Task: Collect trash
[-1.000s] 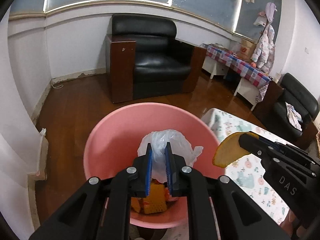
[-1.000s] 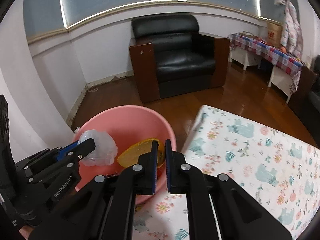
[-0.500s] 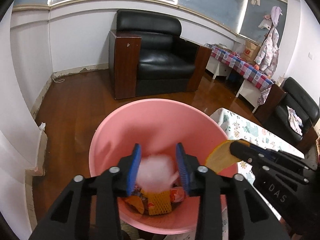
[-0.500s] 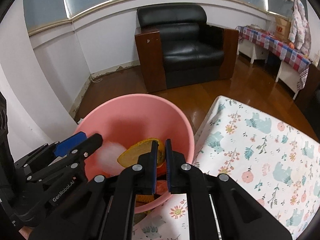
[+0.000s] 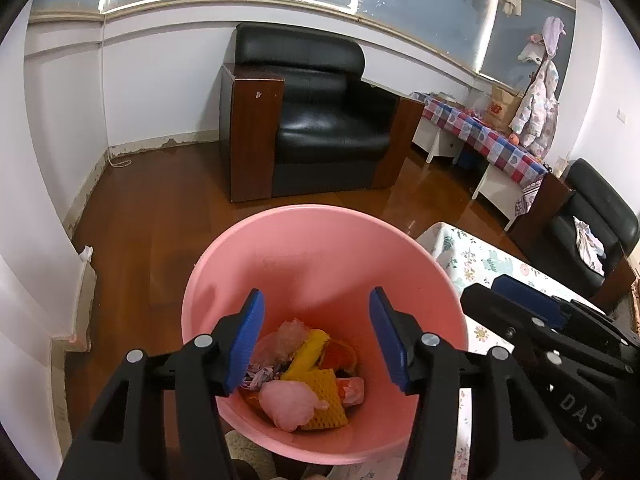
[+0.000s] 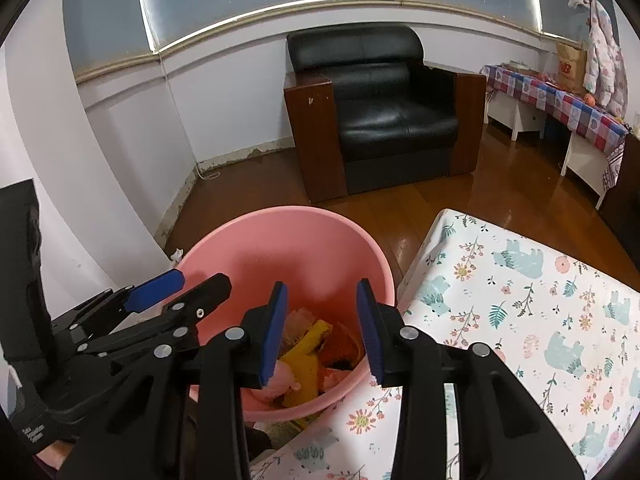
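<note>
Left gripper (image 5: 316, 336) hangs over the pink bin (image 5: 320, 240), jaws just spread wide, nothing between the pads. Right gripper (image 6: 322, 328) sits beside it over the same bin, jaws just parted, likewise empty. The trash lies at the bin bottom: a pale plastic bag wad (image 5: 290, 400) nearest, a yellow foam net (image 5: 322, 394) under it, a yellow peel (image 5: 306, 350) with its long axis slanting up to the right, an orange peel (image 5: 340, 354) beside it. The floral tabletop (image 6: 520, 300) touches the bin's right side. Beyond, wooden floor (image 5: 160, 208), then a black armchair (image 5: 320, 128) against the wall.
</note>
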Available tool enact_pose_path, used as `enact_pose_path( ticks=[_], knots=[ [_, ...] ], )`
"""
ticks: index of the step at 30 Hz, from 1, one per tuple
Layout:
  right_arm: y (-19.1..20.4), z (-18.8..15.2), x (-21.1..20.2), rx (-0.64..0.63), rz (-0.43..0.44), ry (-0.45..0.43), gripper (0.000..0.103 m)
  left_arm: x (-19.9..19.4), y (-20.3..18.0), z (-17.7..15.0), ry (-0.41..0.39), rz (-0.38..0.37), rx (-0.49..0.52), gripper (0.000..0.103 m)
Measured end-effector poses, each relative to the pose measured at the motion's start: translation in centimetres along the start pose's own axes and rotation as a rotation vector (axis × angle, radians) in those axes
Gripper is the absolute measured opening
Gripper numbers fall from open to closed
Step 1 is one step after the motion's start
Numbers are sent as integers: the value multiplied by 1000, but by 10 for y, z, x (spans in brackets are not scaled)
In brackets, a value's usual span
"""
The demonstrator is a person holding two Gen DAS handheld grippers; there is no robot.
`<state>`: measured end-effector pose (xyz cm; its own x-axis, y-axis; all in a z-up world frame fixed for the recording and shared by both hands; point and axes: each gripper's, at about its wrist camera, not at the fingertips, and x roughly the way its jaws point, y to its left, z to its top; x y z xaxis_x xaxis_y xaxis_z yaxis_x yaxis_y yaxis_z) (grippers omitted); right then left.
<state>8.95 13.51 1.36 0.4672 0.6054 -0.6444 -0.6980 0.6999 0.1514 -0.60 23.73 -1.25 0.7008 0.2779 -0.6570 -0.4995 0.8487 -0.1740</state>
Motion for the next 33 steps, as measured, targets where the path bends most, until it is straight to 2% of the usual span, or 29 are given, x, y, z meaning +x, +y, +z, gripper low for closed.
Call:
enact_pose_path(
  ticks=[3, 11, 19, 26, 33],
  knots=[
    [0, -4, -10, -7, -5, -19, 46, -6, -3, -1, -9, 5, 8, 59],
    [0, -22, -43, -30, -43, -81, 50, -29, -16, -4, -40, 10, 37, 60],
    [-12, -36, -64, 29, -71, -112, 56, -54, -26, -14, -70, 30, 53, 60],
    [-20, -46, -78, 63, -86, -135, 58, -69, -34, -21, -83, 31, 65, 50],
    [-19, -51, -91, 65, -114, -174, 59, -81, -39, -27, -91, 27, 78, 48]
  ],
)
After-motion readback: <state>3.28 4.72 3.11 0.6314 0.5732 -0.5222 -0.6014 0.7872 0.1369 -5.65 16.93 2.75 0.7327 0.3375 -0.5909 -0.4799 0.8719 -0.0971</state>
